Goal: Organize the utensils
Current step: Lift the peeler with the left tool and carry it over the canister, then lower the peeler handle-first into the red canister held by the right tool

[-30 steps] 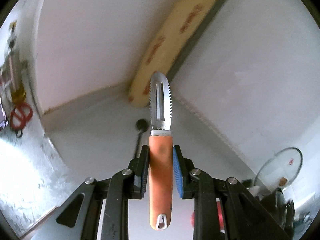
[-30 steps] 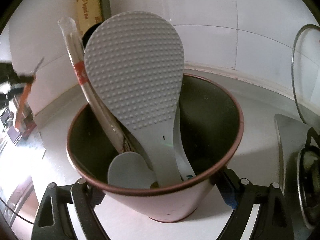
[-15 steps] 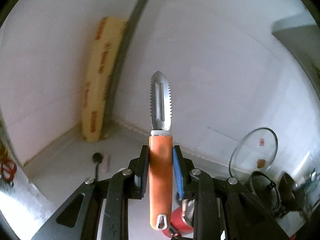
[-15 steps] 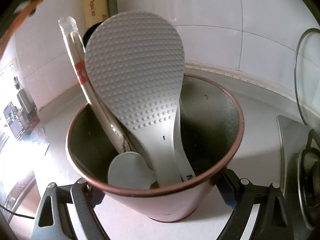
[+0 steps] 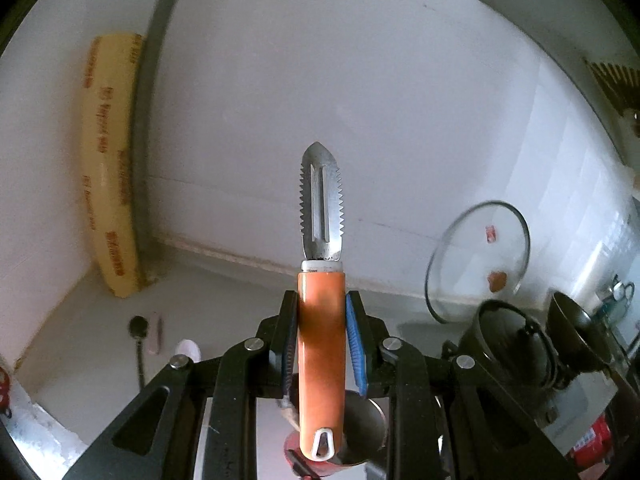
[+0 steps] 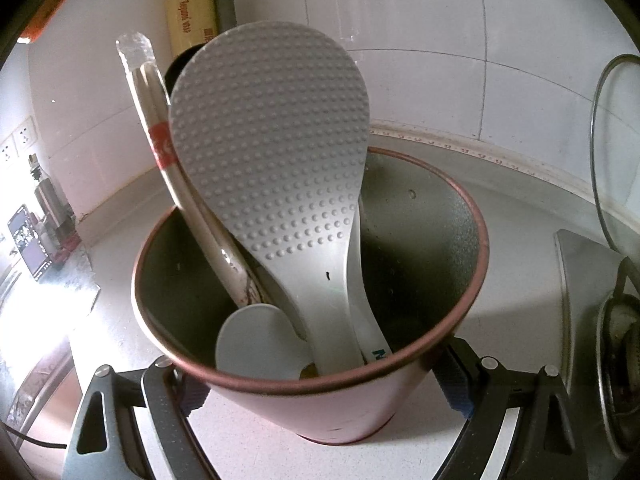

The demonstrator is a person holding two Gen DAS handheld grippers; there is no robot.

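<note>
Orange plastic forms the handle of the peeler (image 5: 321,364), which the left gripper (image 5: 321,346) clamps between its pads, serrated steel blade pointing up against the white wall. The handle's lower end hangs in front of a red-rimmed container below, so little of that container can be made out from the left wrist view.

The right gripper (image 6: 316,392) has its fingers spread wide on either side of the pink cup (image 6: 352,412); the cup's body hides the pads, so actual contact cannot be confirmed, though the fingers appear pressed to its sides. Inside the cup lean a dimpled grey rice paddle (image 6: 272,184), wrapped chopsticks (image 6: 160,120) at the left rim, and a smaller white spoon (image 6: 252,340) low at the front. Their lower ends are lost in the dark interior.

The cup's right half is open. A glass lid (image 5: 478,260) leans on the wall at right, cut off in the right wrist view. A yellow roll (image 5: 108,168) stands in the corner.
</note>
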